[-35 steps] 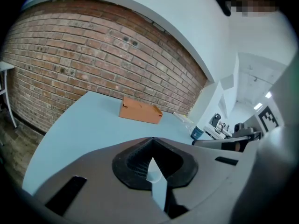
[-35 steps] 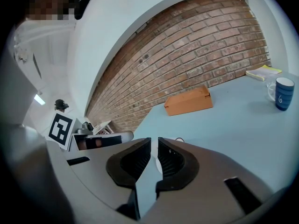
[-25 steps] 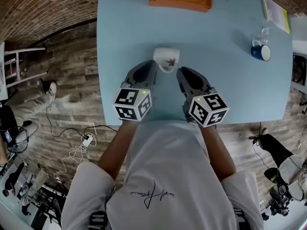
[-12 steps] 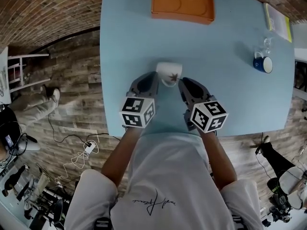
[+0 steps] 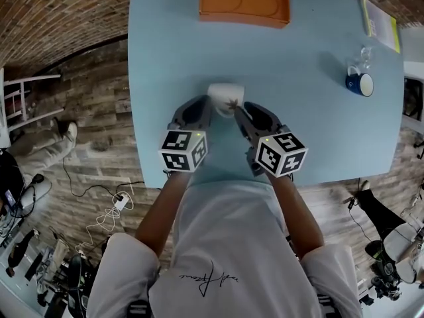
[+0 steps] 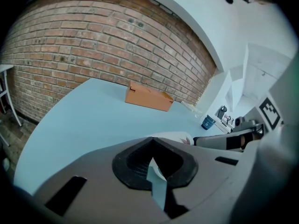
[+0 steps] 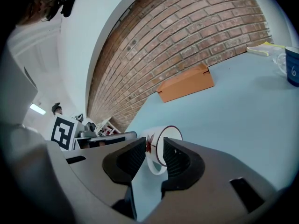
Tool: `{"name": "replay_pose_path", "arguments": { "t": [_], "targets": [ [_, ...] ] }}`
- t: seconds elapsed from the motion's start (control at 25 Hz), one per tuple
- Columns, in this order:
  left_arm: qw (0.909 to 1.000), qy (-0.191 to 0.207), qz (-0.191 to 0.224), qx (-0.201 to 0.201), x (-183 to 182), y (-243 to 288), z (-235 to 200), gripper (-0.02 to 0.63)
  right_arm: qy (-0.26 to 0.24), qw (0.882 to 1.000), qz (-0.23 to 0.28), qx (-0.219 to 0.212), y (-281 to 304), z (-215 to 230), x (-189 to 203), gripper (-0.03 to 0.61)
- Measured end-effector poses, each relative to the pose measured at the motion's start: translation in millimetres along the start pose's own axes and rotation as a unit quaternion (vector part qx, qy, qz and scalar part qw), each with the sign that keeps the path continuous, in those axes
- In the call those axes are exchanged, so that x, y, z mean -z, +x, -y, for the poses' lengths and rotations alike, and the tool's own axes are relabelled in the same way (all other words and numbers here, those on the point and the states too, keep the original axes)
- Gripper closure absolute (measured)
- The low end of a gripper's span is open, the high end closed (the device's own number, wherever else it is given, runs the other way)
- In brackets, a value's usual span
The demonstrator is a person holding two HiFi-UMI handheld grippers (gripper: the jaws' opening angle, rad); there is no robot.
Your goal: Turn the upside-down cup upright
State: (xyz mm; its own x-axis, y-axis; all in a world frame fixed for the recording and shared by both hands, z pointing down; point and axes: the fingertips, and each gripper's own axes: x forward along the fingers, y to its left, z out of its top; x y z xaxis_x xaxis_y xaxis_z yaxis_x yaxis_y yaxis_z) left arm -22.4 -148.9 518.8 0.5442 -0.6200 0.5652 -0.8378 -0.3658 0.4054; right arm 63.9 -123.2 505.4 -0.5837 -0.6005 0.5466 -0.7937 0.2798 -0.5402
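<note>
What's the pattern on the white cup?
The cup bears a reddish leaf-like motif on its side; the right gripper view shows it best.

White ceramic cup (image 5: pixel 224 98): reddish-brown leaf motif on the side, thin dark line at the rim. Pale blue tabletop (image 5: pixel 318 131). Flat orange box (image 5: pixel 244 2), plain. Dark blue mug (image 5: pixel 358 83), white mark on it. Thin booklet (image 5: pixel 381 15), yellow-green edge. Red-brown brick wall (image 6: pixel 70 45). Grey-brown plank floor (image 5: pixel 86 111). Left gripper (image 5: pixel 199 108) and right gripper (image 5: pixel 248 114): grey shells, black pads, black-and-white marker cubes.
</note>
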Motion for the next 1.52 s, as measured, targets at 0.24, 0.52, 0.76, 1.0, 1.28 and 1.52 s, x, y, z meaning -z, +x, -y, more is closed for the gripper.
{"name": "replay_pose_path", "arguments": {
  "t": [0.24,0.52,0.76,1.0,1.28,1.52],
  "targets": [
    [1.0000,-0.002,-0.004,0.000,2.5,-0.2,-2.1,0.604,0.000,1.000,-0.003,0.002,3.8,-0.1,2.0,0.488],
    [1.0000,-0.007,-0.002,0.001,0.8,0.9,-6.0,0.604,0.002,1.000,-0.008,-0.003,9.0,-2.3,4.5,0.488],
    [1.0000,-0.009,0.000,0.001,-0.6,2.0,-6.7,0.604,0.002,1.000,-0.010,-0.008,11.7,-4.1,2.9,0.499],
    [1.0000,-0.007,0.003,0.001,-0.5,1.7,-7.4,0.604,0.004,1.000,-0.023,-0.012,14.1,-6.4,8.2,0.511],
    [0.9997,-0.026,0.003,-0.002,1.6,1.7,-10.6,0.604,0.013,0.999,-0.021,-0.024,14.3,-9.1,9.2,0.520],
    [0.9997,-0.021,0.005,-0.007,2.0,2.4,-12.2,0.604,0.013,0.999,-0.021,-0.035,14.1,-12.4,9.2,0.528]
  ]
}}
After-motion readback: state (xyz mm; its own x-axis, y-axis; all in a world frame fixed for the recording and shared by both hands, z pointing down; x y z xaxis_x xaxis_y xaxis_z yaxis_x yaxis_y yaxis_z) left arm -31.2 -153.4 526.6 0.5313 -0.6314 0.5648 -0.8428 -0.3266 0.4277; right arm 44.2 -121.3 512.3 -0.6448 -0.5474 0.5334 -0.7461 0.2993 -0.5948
